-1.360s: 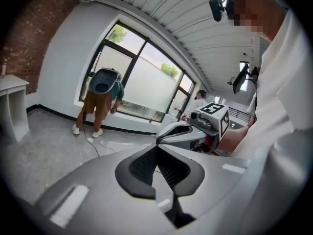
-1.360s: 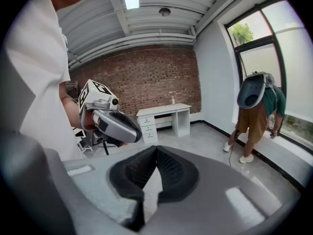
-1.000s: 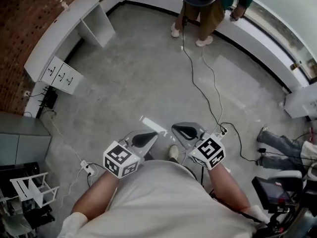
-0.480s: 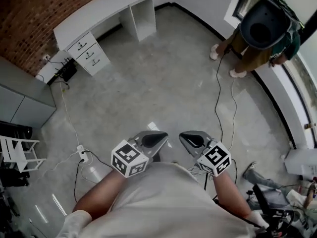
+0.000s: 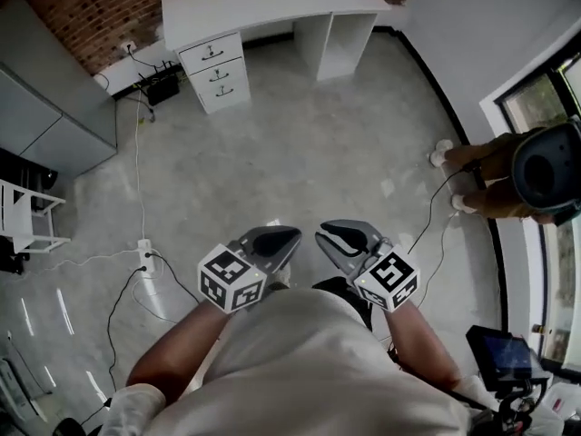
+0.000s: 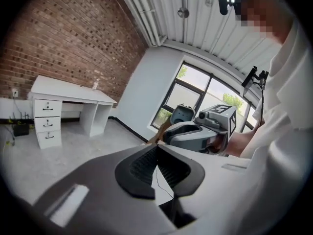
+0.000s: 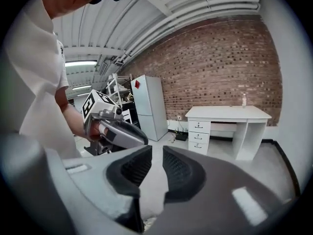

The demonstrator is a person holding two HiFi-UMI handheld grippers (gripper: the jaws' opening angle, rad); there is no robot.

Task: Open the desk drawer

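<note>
Jaws: left gripper (image 5: 285, 235) closed, right gripper (image 5: 332, 232) slightly parted, empty | desk (image 5: 272, 0) now ahead, earlier upper-left

In the head view, one white desk (image 5: 272, 3) was counted at 12 o'clock, with three drawers (image 5: 218, 73) stacked in its pedestal toward 11 o'clock. One small bottle (image 7: 243, 100) was seen standing on the desktop. Two grippers were counted: the left gripper (image 5: 277, 240) toward 7 o'clock and the right gripper (image 5: 345, 236) toward 5 o'clock. Each carried one marker cube, two in all (image 5: 231, 280) (image 5: 390, 278). One grey refrigerator (image 5: 50, 130) was counted at 10 o'clock and one power strip (image 5: 143, 248) on the floor at 8 o'clock. One bystander (image 5: 508, 166) was counted at 3 o'clock, and one screen (image 5: 504, 357) at 4 o'clock.
</note>
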